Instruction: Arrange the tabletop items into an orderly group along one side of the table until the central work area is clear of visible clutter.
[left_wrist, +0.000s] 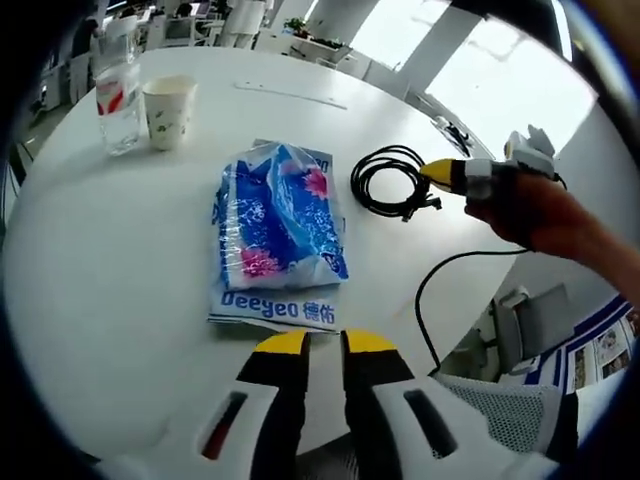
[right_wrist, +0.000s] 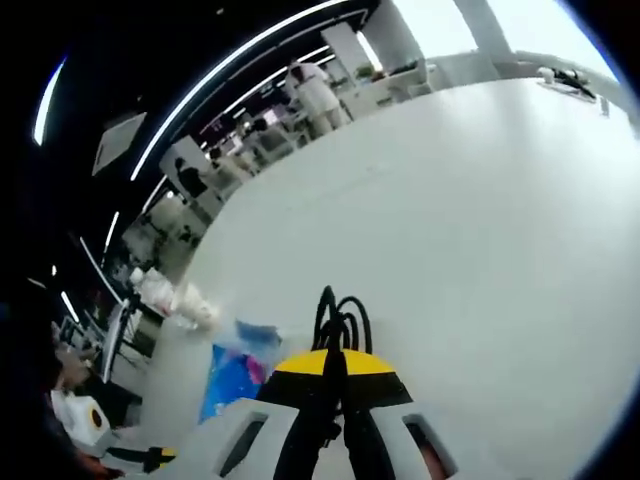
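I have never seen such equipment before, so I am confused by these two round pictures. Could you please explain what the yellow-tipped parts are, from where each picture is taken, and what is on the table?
No robot is here: a person holds one hand-held tool in each hand, and a fisheye camera rides on each.

The left gripper view looks along the left tool, its yellow-tipped jaws close together, holding nothing. On the round white table lie a blue plastic tissue pack, a coiled black cable, a white paper cup and a clear plastic water bottle. From the right comes the other tool, in the person's hand.

The right gripper view looks along the right tool, whose jaws are shut on that black cable.
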